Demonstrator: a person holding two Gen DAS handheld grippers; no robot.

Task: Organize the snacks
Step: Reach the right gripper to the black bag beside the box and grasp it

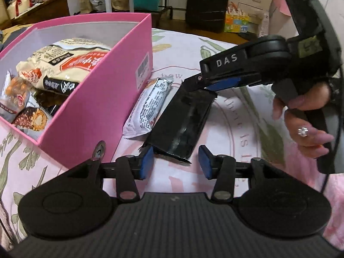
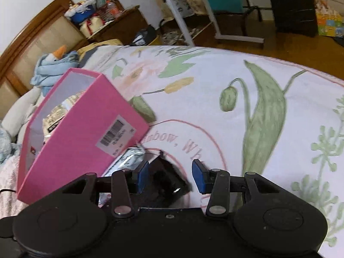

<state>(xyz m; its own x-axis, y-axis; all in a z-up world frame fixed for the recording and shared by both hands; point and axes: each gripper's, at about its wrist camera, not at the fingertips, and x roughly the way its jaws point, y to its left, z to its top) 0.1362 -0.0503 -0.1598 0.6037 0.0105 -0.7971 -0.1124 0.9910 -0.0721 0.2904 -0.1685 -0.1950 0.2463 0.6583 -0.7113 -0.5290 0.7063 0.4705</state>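
Snacks are mostly already in the pink box (image 1: 90, 116), which sits open at the left of the left wrist view on a flowery bedspread (image 1: 236, 116). Inside it I count one big cream bag (image 1: 64, 64) with red print leaning at the back, plus a few small wrapped bits at the lower left corner, too jumbled to count for sure. Outside the box there are two packets lying side by side in the middle of the frame: one white packet (image 1: 148, 107) right against the box wall and one black packet (image 1: 182, 124) touching it. The left gripper (image 1: 176, 161) has its jaws partly apart around the black packet's near end, not pinching it. The right gripper (image 2: 169, 176) is partly open too, its tips over the packet's far end, nothing held.
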